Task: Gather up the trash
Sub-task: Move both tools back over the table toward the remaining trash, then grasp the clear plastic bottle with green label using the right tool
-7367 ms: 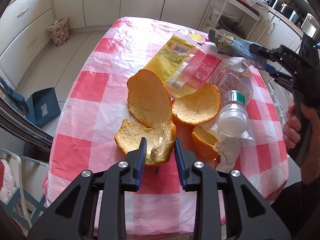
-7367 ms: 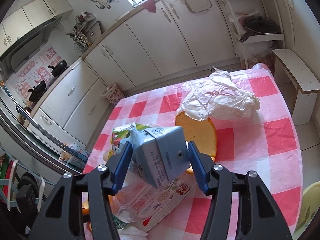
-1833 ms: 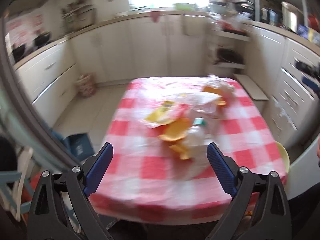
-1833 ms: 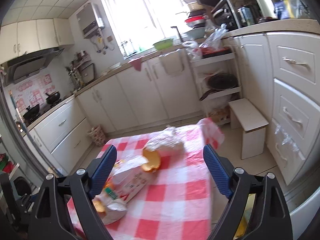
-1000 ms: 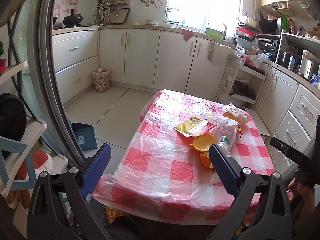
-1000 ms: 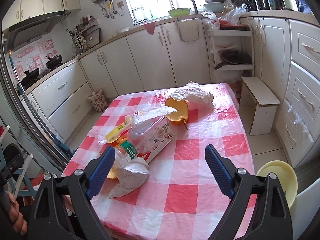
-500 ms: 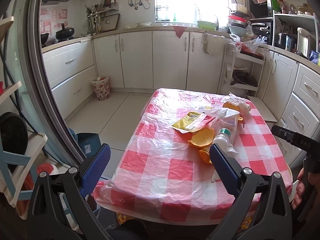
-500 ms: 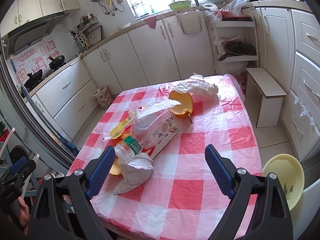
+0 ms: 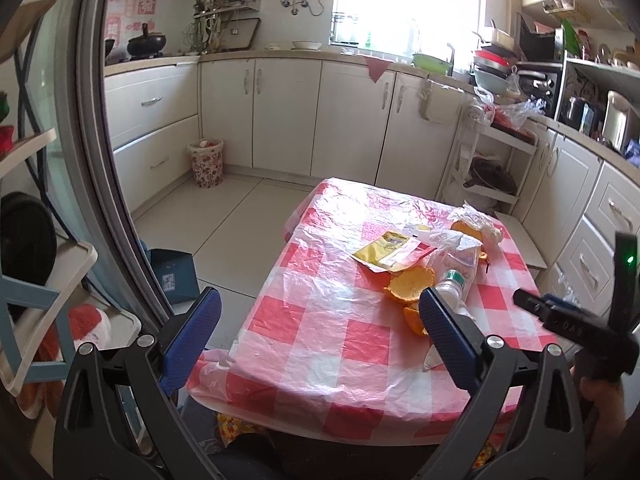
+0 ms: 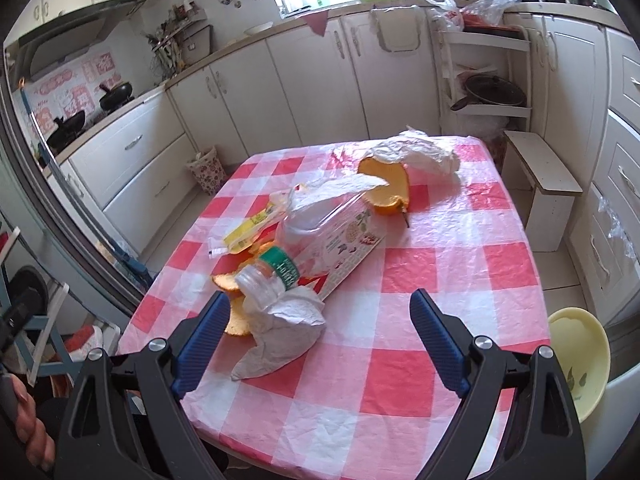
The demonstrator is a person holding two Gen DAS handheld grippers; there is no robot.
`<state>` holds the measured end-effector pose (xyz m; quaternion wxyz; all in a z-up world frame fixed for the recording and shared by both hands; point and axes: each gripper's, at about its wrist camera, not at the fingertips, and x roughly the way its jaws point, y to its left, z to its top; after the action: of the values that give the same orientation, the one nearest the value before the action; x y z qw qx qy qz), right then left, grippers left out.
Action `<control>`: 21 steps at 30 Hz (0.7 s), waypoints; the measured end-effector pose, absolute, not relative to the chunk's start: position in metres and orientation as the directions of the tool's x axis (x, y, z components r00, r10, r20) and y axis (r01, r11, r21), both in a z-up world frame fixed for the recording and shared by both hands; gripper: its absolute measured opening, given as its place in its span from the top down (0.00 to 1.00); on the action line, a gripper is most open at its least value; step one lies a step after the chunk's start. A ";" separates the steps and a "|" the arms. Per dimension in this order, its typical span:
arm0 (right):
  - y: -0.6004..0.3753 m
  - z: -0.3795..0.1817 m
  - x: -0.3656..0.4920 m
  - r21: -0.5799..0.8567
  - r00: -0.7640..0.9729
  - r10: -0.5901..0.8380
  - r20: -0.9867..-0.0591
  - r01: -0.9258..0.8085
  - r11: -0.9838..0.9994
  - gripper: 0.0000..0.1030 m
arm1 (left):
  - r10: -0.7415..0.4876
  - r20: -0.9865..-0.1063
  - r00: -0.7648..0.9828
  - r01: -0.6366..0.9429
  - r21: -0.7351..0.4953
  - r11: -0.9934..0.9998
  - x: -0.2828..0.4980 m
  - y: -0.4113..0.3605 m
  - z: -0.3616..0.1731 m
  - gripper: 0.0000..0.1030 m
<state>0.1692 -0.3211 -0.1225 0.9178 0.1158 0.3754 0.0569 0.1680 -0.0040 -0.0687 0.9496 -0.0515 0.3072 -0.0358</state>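
Trash lies on the red-and-white checked table (image 9: 328, 344) (image 10: 440, 300). There is a clear plastic bottle (image 10: 316, 236) (image 9: 456, 276) with a green label, a crumpled white tissue (image 10: 280, 328), orange peels (image 9: 410, 284) (image 10: 386, 188), a yellow wrapper (image 9: 386, 248) (image 10: 248, 228) and a white plastic bag (image 10: 416, 152). My left gripper (image 9: 316, 332) is open and empty, held back from the table's near edge. My right gripper (image 10: 320, 332) is open and empty above the table's near part, just short of the tissue. It also shows at the right of the left wrist view (image 9: 560, 320).
A yellow bin (image 10: 580, 356) stands on the floor right of the table. A flowered waste basket (image 9: 207, 162) (image 10: 208, 170) stands by the cabinets at the back left. A low white stool (image 10: 544, 184) is at the table's right. A blue dustpan (image 9: 172, 276) lies on the floor at left.
Both grippers held trash 7.4 s ago, an orange peel left and a carton right; both are now open and empty. Over the last second the views shifted only slightly toward the table.
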 end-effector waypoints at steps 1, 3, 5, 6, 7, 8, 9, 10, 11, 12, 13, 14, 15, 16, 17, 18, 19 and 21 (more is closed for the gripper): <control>-0.317 -0.124 0.172 0.256 0.707 0.197 -0.679 -0.024 0.966 0.15 | -0.106 -0.581 0.807 0.033 -0.135 0.990 0.169 -0.001 -0.069 0.08; -0.312 -0.128 0.177 0.264 0.699 0.208 -0.684 -0.028 0.964 0.15 | -0.121 -0.584 0.803 0.028 -0.166 0.986 0.171 0.007 -0.069 0.08; -0.306 -0.133 0.187 0.278 0.689 0.220 -0.690 -0.028 0.960 0.15 | -0.131 -0.588 0.798 0.025 -0.186 0.982 0.174 0.012 -0.071 0.08; -0.304 -0.135 0.192 0.285 0.685 0.224 -0.693 -0.025 0.958 0.15 | -0.134 -0.590 0.796 0.023 -0.193 0.981 0.175 0.013 -0.071 0.08; -0.302 -0.137 0.196 0.295 0.683 0.230 -0.693 -0.023 0.955 0.15 | -0.137 -0.592 0.794 0.022 -0.198 0.980 0.176 0.015 -0.072 0.08; -0.300 -0.140 0.203 0.317 0.676 0.246 -0.695 -0.019 0.948 0.15 | -0.140 -0.592 0.794 0.022 -0.201 0.979 0.176 0.016 -0.072 0.08; -0.298 -0.143 0.210 0.334 0.668 0.257 -0.698 -0.014 0.942 0.15 | -0.142 -0.591 0.794 0.023 -0.203 0.979 0.176 0.017 -0.072 0.08; -0.295 -0.146 0.216 0.346 0.660 0.267 -0.702 -0.011 0.938 0.15 | -0.144 -0.590 0.795 0.025 -0.205 0.978 0.176 0.017 -0.072 0.08; -0.290 -0.150 0.225 0.352 0.649 0.270 -0.711 -0.004 0.936 0.15 | -0.147 -0.589 0.794 0.027 -0.208 0.978 0.176 0.017 -0.073 0.08; -0.286 -0.154 0.231 0.343 0.640 0.259 -0.723 0.007 0.939 0.15 | -0.149 -0.590 0.794 0.028 -0.210 0.977 0.176 0.017 -0.073 0.08; -0.282 -0.159 0.238 0.332 0.627 0.245 -0.739 0.022 0.943 0.15 | -0.150 -0.591 0.793 0.029 -0.208 0.978 0.177 0.016 -0.073 0.08; -0.280 -0.163 0.243 0.328 0.617 0.239 -0.750 0.032 0.944 0.15 | -0.148 -0.592 0.792 0.031 -0.203 0.979 0.178 0.015 -0.074 0.08; -0.279 -0.168 0.247 0.327 0.604 0.238 -0.760 0.040 0.944 0.15 | -0.144 -0.593 0.792 0.032 -0.196 0.980 0.179 0.014 -0.074 0.08; -0.279 -0.171 0.250 0.330 0.595 0.241 -0.767 0.043 0.943 0.15 | -0.140 -0.595 0.792 0.034 -0.186 0.982 0.179 0.013 -0.074 0.08; -0.281 -0.175 0.252 0.337 0.581 0.249 -0.775 0.046 0.941 0.17 | -0.132 -0.597 0.791 0.037 -0.170 0.985 0.181 0.010 -0.075 0.08; -0.284 -0.178 0.253 0.350 0.570 0.264 -0.778 0.045 0.936 0.20 | -0.124 -0.602 0.789 0.040 -0.151 0.988 0.182 0.007 -0.075 0.08; -0.288 -0.179 0.255 0.366 0.557 0.282 -0.781 0.041 0.930 0.26 | -0.112 -0.613 0.782 0.047 -0.122 0.991 0.186 0.003 -0.077 0.08; -0.296 -0.179 0.253 0.377 0.532 0.310 -0.788 0.020 0.926 0.35 | -0.084 -0.649 0.756 0.065 -0.053 0.996 0.197 -0.009 -0.084 0.08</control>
<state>0.2525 -0.2964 -0.1787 0.8579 0.1731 0.4763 0.0843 0.1968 -0.0086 -0.0836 0.9369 -0.0136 0.3471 -0.0397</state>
